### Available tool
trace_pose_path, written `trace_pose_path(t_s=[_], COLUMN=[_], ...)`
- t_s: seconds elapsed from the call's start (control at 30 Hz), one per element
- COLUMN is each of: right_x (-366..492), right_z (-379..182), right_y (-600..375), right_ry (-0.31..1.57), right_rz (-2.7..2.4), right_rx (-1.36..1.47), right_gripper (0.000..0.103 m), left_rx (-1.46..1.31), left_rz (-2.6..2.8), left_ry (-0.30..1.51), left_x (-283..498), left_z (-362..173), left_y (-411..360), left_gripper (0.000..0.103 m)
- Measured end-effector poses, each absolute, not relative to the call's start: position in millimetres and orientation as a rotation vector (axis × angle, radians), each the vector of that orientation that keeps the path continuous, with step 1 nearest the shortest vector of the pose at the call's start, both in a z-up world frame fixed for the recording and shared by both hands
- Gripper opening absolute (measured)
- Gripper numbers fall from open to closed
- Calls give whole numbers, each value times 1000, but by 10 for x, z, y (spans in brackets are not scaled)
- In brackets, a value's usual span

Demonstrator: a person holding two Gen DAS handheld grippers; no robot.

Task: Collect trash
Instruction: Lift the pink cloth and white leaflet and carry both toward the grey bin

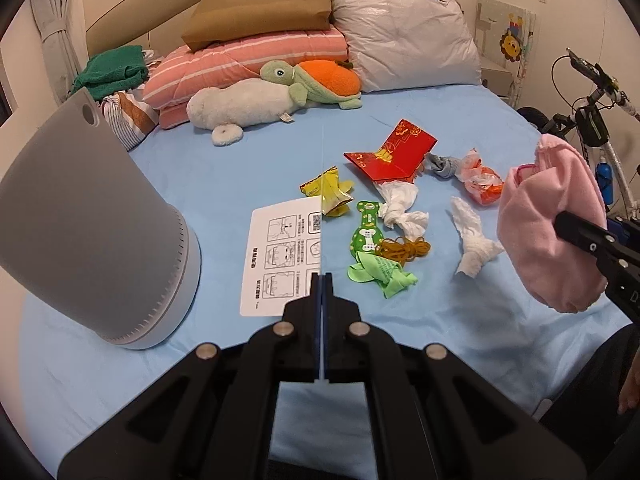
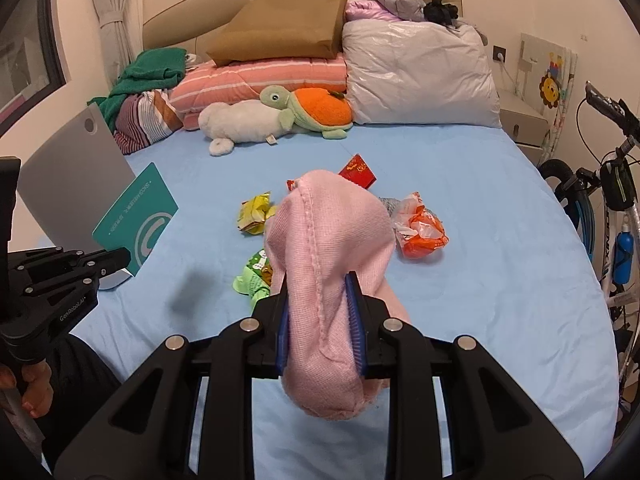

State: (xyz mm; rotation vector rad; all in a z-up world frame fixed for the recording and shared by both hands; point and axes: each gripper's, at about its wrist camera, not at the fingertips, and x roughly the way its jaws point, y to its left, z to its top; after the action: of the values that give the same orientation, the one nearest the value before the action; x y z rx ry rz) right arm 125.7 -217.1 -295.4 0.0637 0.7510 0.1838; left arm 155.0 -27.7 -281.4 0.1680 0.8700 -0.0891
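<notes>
Blue sheet (image 1: 224, 168) covered the bed, with a bicycle (image 1: 592, 128) beside it. On it lay two twisted white tissues (image 1: 474, 240), one red envelope (image 1: 394, 152), one yellow wrapper (image 1: 330, 192), one orange bag (image 1: 482, 182) and two green scraps (image 1: 380, 276). My left gripper (image 1: 321, 280) was pinched fully closed on a thin card (image 2: 136, 224) held edge-on. My right gripper (image 2: 320, 312) clamped one pink sock (image 2: 328, 264), lifted above the litter.

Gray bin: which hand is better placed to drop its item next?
Left gripper: its jaws hold the teal card beside the gray bin; the right gripper's pink sock is farther off.
</notes>
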Motion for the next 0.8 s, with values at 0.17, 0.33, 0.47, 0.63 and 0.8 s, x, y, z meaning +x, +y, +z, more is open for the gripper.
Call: trace_pose_path(t_s=[0.17,0.33,0.47,0.63,0.8], right_x=[1059,850,702,556,465], right_z=[-2722,-2519,-2358,-2181,-2008], right_y=[-2052,-1940,-1812,-1618,-1371], right_ry=[711,676,650,615,581], right_rz=[202,223,250,287,328], right_rx=[45,32,18,-5,-26], right_gripper=[23,23,23,23,23], left_rx=[156,149,136,120,108], left_rz=[-89,-70,-40,8,63], left_ry=[827,789,757,718,692], left_x=[1260,998,807,594,436], left_z=[-2608,-2404,-2243,-2071,-1914], left_y=[-206,-90,83,369,682], left_gripper=[1,1,1,1,1])
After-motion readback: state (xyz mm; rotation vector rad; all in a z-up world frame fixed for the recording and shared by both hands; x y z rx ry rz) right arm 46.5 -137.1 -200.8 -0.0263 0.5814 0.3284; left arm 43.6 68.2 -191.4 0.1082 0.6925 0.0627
